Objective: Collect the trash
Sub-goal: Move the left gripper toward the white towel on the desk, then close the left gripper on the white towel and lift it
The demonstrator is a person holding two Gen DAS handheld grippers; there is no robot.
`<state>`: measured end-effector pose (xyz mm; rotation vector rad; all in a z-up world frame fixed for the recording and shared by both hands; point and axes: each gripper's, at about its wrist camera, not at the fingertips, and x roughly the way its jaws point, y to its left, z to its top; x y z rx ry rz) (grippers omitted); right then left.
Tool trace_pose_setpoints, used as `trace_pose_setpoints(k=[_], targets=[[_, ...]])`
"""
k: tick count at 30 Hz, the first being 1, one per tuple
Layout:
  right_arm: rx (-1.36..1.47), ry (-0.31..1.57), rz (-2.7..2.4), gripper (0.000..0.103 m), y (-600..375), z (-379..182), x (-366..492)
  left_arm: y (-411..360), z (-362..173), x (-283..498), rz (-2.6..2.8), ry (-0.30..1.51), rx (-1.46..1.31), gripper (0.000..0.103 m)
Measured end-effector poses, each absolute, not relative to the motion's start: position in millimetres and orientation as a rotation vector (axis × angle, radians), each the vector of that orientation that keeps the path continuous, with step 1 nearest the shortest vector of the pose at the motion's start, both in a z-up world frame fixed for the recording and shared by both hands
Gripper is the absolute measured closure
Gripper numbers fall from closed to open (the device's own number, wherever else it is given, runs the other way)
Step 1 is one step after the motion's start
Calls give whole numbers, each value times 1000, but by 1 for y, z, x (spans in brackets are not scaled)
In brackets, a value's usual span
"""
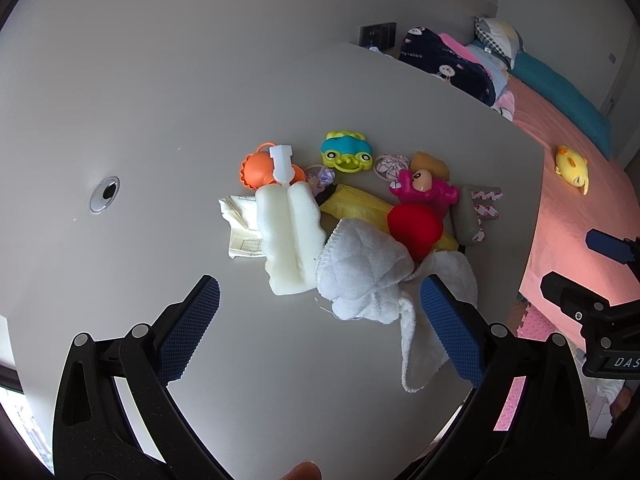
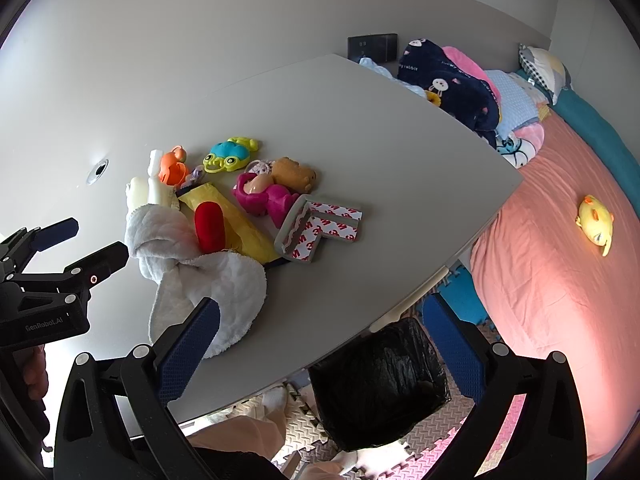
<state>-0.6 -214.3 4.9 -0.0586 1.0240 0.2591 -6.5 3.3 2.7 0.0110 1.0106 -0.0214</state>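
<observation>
Clutter pile on grey table (image 2: pixel 400 152), both grippers hovering, nothing held.
Left gripper (image 1: pixel 320 300) fingers spread wide above crumpled white quilted cloth (image 1: pixel 364 272); right gripper (image 2: pixel 320 322) fingers equally wide, over table edge above black-lined trash bin (image 2: pixel 376 384) on floor.

My left gripper (image 2: pixel 60 248) body: "GenRobot.AI", lower left. My right gripper (image 1: pixel 576 268): "DAS", cut off. Grey corner guard (image 2: pixel 320 228) tape: "3M". Navy blanket (image 2: pixel 448 80): partly readable "rabbit".

Left tongs (image 1: pixel 320 308), right tongs (image 2: pixel 322 322) agape
</observation>
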Motion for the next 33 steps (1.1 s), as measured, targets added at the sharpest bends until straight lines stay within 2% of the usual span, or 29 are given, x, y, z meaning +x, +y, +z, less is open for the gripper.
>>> trace_pose_setpoints(k=[33], targets=[[-45, 1034, 252, 2, -221, -3, 7, -6, -9, -4, -77, 1059, -21, 6]])
